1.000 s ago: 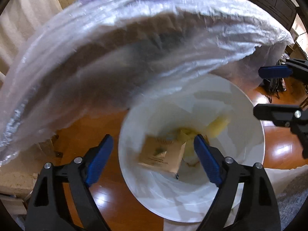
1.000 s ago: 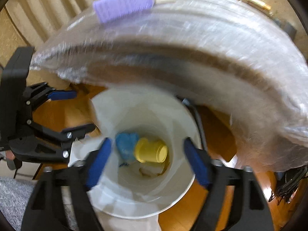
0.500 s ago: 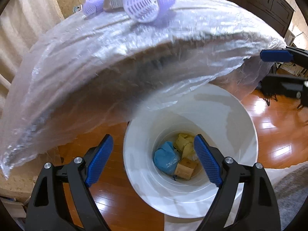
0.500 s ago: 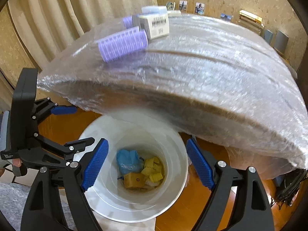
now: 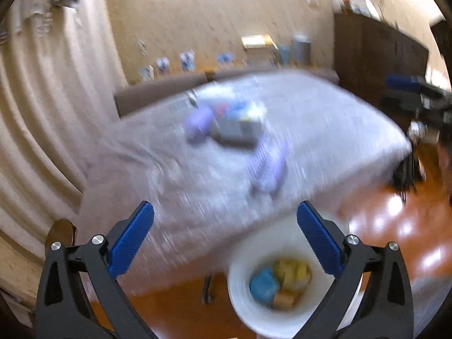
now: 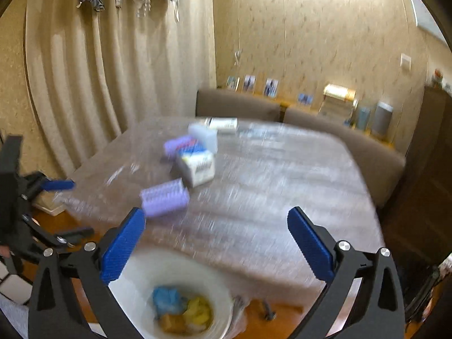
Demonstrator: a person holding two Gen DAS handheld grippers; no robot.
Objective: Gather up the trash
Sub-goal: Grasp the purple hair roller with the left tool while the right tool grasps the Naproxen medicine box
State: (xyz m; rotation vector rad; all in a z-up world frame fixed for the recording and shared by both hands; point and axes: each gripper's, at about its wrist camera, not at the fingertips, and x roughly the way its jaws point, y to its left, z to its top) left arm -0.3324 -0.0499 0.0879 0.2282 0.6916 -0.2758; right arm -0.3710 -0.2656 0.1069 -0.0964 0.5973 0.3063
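Left wrist view: the left tool point(image 5: 225, 227) hangs with its blue-padded jaws spread wide and nothing between them, above the near edge of a plastic-wrapped counter point(image 5: 325, 130). A round white plastic bin point(image 5: 240, 296) stands on the glossy wooden floor point(image 5: 395, 226) just below that edge, holding a crumpled blue wad point(image 5: 262, 286), yellow scraps point(image 5: 292, 272) and a small brown carton point(image 5: 284, 299). On the counter, blurred by motion, lie two lilac hair rollers point(image 5: 268, 169) and a cluster of small boxes point(image 5: 240, 121). The right tool point(image 5: 415, 96) shows at the far right.

Right wrist view: the right tool point(image 6: 216, 243) is likewise spread open and empty over the counter's point(image 6: 282, 183) edge. The white bin point(image 6: 214, 279) sits below, the blue wad point(image 6: 166, 296) and yellow scraps point(image 6: 200, 312) inside. A lilac roller point(image 6: 165, 197) lies nearest the edge, a white printed box point(image 6: 199, 166) behind it. The left tool point(image 6: 56, 212), open, appears at the left. Brown upholstered chairs point(image 6: 367, 152) flank the counter before pleated beige curtains point(image 6: 99, 84).
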